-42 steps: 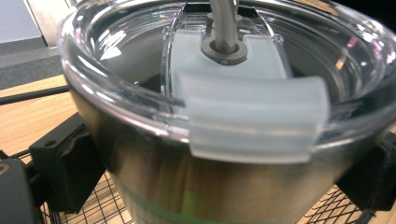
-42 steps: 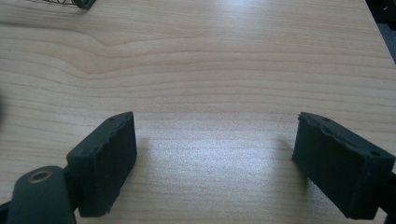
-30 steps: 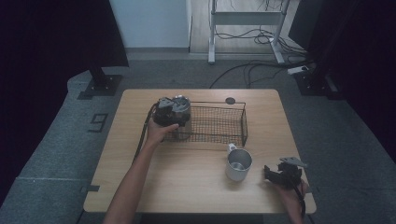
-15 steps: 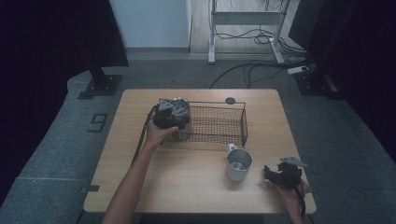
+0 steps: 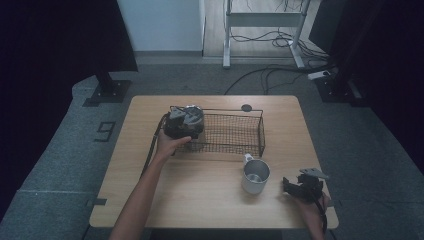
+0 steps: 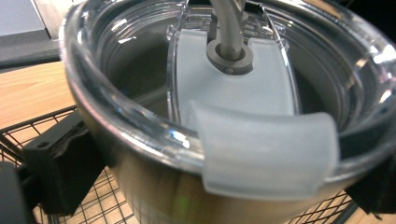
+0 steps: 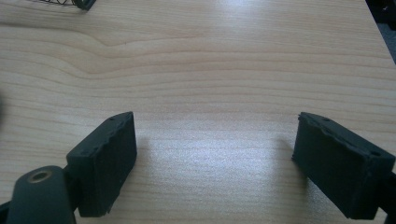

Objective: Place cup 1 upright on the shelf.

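Left gripper [image 5: 184, 122]: clamped on lidded tumbler [image 6: 224, 116], over basket [image 5: 235, 145] left end.
Right gripper [image 7: 217, 163]: jaws wide, empty, low over table [image 7: 233, 70].
Mug [image 5: 255, 175]: upright, near basket.

lab-like room: cables [image 5: 270, 75] on carpeted floor, metal stand [image 5: 262, 20]

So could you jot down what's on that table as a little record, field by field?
surface: light wooden table
container: black wire mesh basket, near the far edge
left gripper: at the basket's left end, shut on steel tumbler with clear plastic lid, held over the mesh
right gripper: open, low over bare wood at the table's near right corner
loose item: metal mug with handle, upright, in front of the basket
small item: dark round disc beyond the basket
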A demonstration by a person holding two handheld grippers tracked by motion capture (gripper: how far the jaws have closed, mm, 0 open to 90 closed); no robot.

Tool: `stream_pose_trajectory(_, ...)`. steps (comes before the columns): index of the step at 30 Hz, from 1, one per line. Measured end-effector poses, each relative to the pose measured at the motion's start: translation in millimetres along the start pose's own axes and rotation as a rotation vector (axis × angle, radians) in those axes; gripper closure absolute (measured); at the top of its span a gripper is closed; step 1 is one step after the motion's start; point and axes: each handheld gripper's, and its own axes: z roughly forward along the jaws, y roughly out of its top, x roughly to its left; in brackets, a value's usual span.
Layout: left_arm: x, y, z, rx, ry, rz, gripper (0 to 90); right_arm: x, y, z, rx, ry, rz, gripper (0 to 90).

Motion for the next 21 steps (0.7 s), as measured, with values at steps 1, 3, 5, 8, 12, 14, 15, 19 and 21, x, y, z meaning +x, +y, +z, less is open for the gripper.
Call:
stream_pose_trajectory(1,-0.5,0.4,-1.1,-0.001,-0.004,-0.004,0.0,0.1,0.0,0.1,0.0,0.0,0.0,13.0)
stream_pose_trajectory(3,-1.3,0.2,-2.7,0.0,-0.006,-0.001,0.0,0.0,0.0,0.1,-0.001,0.0,0.0,13.0)
stream_pose_trajectory(5,-1.0,-1.3,-5.1,-0.001,-0.007,-0.006,0.0,0.0,0.0,0.1,-0.001,0.0,0.0,13.0)
stream_pose_trajectory(8,-0.2,-5.0,-10.4,-0.014,-0.006,-0.019,0.0,0.1,0.0,0.0,0.0,0.0,0.0,13.0)
stream_pose_trajectory(12,0.8,-8.9,-20.1,-0.03,-0.014,-0.023,0.0,0.1,0.0,0.1,0.0,0.0,0.0,13.0)
stream_pose_trajectory(14,1.0,-9.5,-22.2,-0.032,-0.011,-0.024,0.0,0.0,0.0,0.1,-0.001,0.0,0.0,13.0)
stream_pose_trajectory(15,1.3,-10.4,-24.8,-0.037,-0.009,-0.026,0.0,0.1,0.0,0.1,-0.001,0.0,0.0,13.0)
stream_pose_trajectory(19,1.1,-14.1,-32.5,-0.05,0.006,-0.018,0.0,0.1,0.0,0.1,-0.001,0.0,0.0,13.0)
stream_pose_trajectory(21,0.5,-16.4,-36.2,-0.059,0.01,-0.013,0.0,0.0,0.0,0.1,-0.001,0.0,0.0,13.0)
